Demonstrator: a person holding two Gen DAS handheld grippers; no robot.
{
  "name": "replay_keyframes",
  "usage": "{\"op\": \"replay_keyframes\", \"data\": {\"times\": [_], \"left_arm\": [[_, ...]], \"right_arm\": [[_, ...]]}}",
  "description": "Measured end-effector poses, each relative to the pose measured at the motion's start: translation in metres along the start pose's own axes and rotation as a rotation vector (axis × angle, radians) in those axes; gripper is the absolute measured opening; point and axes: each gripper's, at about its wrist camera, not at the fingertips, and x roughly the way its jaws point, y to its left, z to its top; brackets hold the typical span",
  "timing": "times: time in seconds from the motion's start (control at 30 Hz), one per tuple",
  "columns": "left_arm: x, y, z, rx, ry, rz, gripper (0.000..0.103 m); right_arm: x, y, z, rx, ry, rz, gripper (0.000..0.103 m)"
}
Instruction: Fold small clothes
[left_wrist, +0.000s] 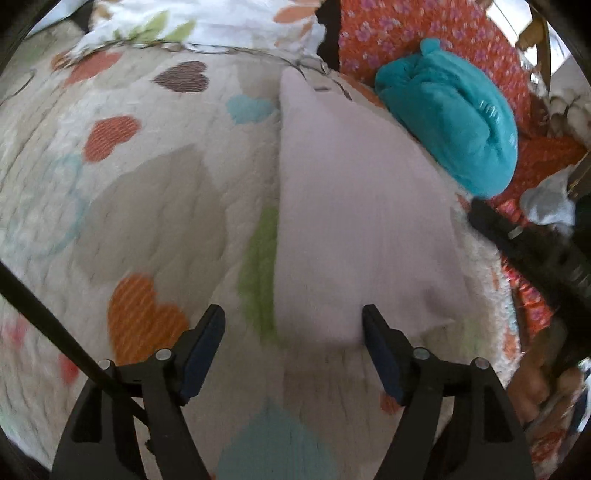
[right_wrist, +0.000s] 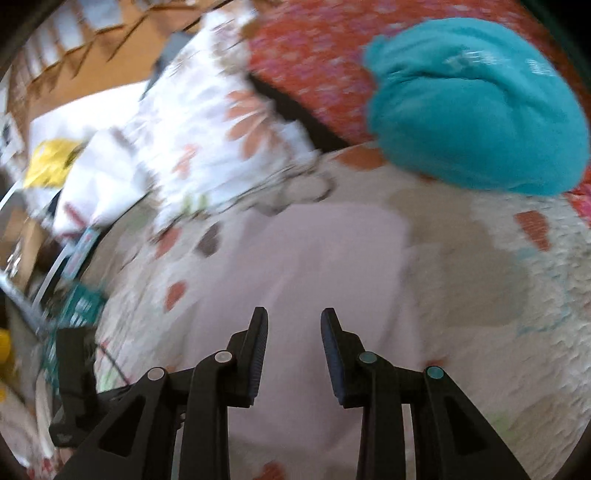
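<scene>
Pink cloth (left_wrist: 354, 221) lies flat on heart quilt (left_wrist: 155, 206), teal bundle (left_wrist: 454, 114) at 1 o'clock; left gripper (left_wrist: 293, 317) and right gripper (right_wrist: 294, 319) fingers apart, empty; pinch risks snagging quilt beneath.

Heart-print quilt (left_wrist: 155, 206): broad open stretch left of the pale pink cloth (left_wrist: 354, 221), unobstructed for passage.
Pale pink cloth: lies flat, low, along the quilt's right half; no bar to a pass overhead.
Teal bundle (left_wrist: 454, 118): bulky mound at the cloth's far right corner, blocks that side.
White floral fabric (left_wrist: 207, 26): heaped along the quilt's far edge, closes off the far end.
Left hand-held gripper (left_wrist: 293, 321): jaws spread wide at the cloth's near end.
Right hand-held gripper (right_wrist: 294, 325): jaws parted above the cloth (right_wrist: 317, 266); teal bundle (right_wrist: 480, 107) far right, floral fabric (right_wrist: 207, 147) far left.
</scene>
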Motion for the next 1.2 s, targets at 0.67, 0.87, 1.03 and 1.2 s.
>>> {"op": "replay_keyframes", "data": {"times": [0.67,0.87,1.03,1.2], "left_arm": [[-0.195,-0.039,-0.068,0.245,-0.64,0.384,0.103],[-0.156,-0.041,-0.083,0.183,-0.419,0.328,0.103],[-0.127,-0.046,-0.106,0.169,-0.297,0.311,0.103],[-0.117,-0.057,-0.12,0.198,-0.274,0.345,0.103]], "right_arm": [[-0.057,-0.007,-0.077,0.102,-0.088,-0.254,0.04],[-0.065,0.024,-0.123,0.013,-0.078,-0.317,0.053],[-0.067,0.02,-0.145,0.019,-0.051,-0.349,0.056],[-0.074,0.013,-0.156,0.045,-0.074,-0.383,0.062]]}}
